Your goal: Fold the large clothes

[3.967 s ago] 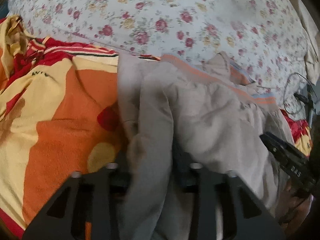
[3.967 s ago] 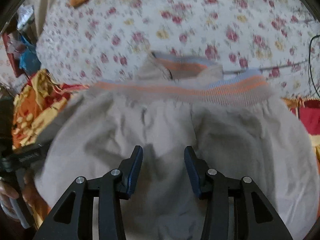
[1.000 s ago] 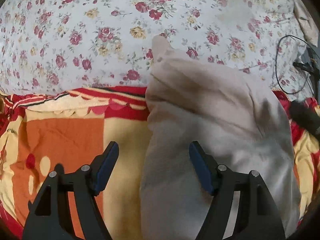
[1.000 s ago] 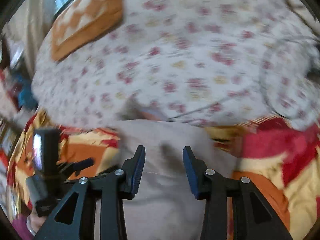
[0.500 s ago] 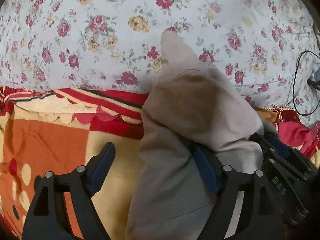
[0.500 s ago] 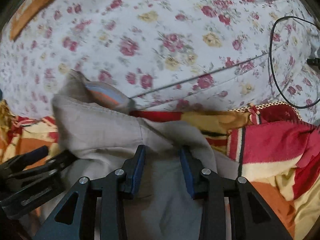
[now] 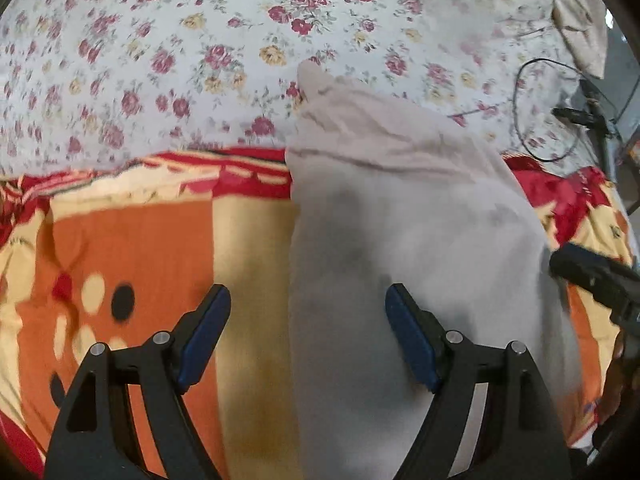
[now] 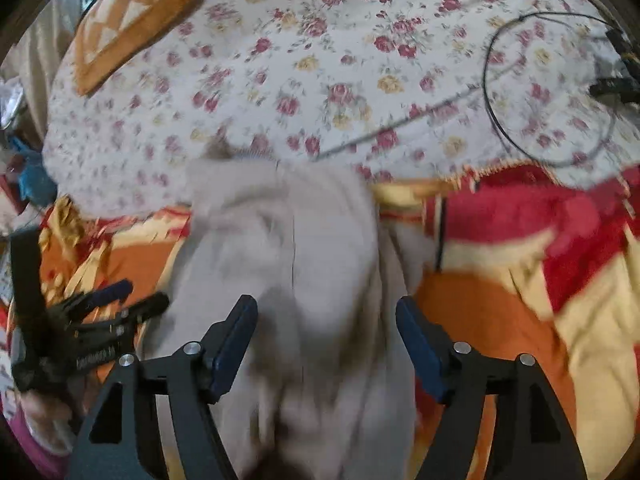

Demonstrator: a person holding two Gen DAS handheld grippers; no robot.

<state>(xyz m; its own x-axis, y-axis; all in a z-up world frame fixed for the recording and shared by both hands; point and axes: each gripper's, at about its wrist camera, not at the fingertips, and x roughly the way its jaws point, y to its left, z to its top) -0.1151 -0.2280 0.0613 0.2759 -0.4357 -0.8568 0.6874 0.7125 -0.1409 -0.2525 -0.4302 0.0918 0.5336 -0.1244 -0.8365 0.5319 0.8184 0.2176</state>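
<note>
A beige garment lies folded into a long strip across the orange, yellow and red blanket, its far end on the floral sheet. My left gripper hovers open over the strip's left edge, gripping nothing. In the right wrist view the same garment runs away from the camera. My right gripper is opening wide above it; the cloth lies below the pads, which do not press on it. Each gripper shows in the other's view: the right gripper at the right edge, the left gripper at the left.
A black cable loops over the floral sheet at the far right, ending at a dark plug. An orange checked cushion lies at the far left corner. A pale cloth hangs at the far right.
The right gripper has let go of the garment and its jaws have spread. The lifted fold now lies flat. Both grippers have drawn apart from each other.
</note>
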